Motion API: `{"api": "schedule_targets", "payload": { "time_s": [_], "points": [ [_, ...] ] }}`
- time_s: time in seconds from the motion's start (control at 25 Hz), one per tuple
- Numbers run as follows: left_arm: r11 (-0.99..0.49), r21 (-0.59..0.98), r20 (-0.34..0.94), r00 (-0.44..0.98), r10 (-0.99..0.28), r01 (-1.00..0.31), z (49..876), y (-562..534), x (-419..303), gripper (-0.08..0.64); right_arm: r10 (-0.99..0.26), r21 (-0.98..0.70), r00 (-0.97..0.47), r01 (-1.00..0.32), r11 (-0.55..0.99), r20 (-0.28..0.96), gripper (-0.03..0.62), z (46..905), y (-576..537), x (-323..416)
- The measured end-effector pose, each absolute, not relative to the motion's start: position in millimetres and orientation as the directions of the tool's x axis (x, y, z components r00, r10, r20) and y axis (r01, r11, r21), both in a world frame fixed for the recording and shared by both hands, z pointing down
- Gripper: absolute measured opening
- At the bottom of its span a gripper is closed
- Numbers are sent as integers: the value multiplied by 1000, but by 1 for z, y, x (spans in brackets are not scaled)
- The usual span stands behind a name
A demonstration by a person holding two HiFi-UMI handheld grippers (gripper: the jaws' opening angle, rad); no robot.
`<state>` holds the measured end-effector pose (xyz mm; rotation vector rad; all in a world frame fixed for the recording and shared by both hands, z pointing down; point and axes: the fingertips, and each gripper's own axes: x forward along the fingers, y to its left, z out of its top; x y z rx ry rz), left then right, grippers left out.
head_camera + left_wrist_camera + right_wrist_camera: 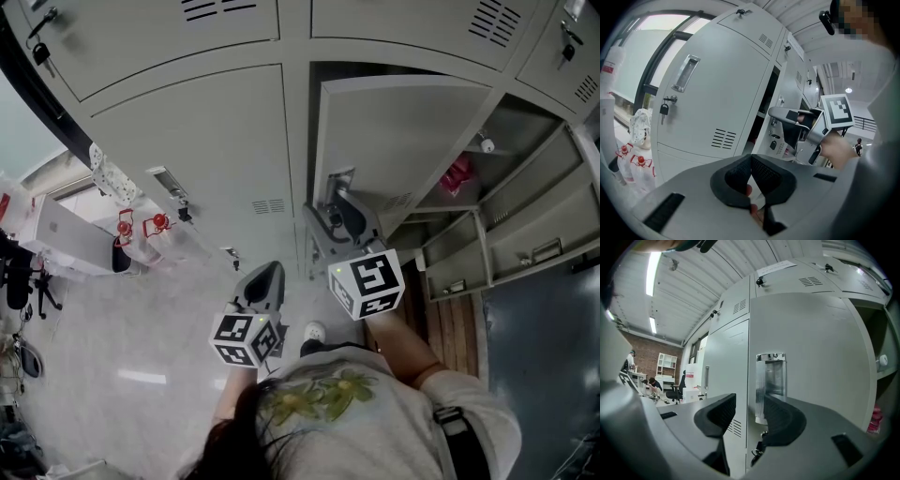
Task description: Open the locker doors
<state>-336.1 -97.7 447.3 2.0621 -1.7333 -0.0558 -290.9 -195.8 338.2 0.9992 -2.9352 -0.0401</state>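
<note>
Left tongs (751,160) are pressed together with nothing between them, held low near the person's body and aimed at the closed locker door (717,89). Right tongs (749,404) stand apart, straddling the free edge of the open locker door (811,357) beside its recessed handle (770,376), and do not appear to be clamped on it. To swing this door well, the edge should probably sit deep between the pads, and the pull should follow the hinge's arc rather than run straight back. Only the right gripper view shows that edge sitting in the gap. The head view alone shows the shelves inside and a pink item (458,174) on one. Farther left, the left gripper view reveals a padlock (663,109) hanging on the closed door, which may block opening it.
</note>
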Motion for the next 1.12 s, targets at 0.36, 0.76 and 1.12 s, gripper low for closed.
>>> {"api": "schedule_targets", "payload": {
  "time_s": [0.36,0.76,1.12],
  "points": [
    [-113,347,243,206,-948,-931,446,-84,-329,31,-623,39,-780,-622,782,56,123,339,-192,-274],
    [-125,349,233,215,-948,-929,443,-69,-311,31,-571,-18,-816,-575,818,89,121,341,-173,-257],
    [-118,343,241,209,-948,-932,442,-41,-295,31,-583,-15,-808,-586,810,86,123,342,-150,-228]
  ]
}}
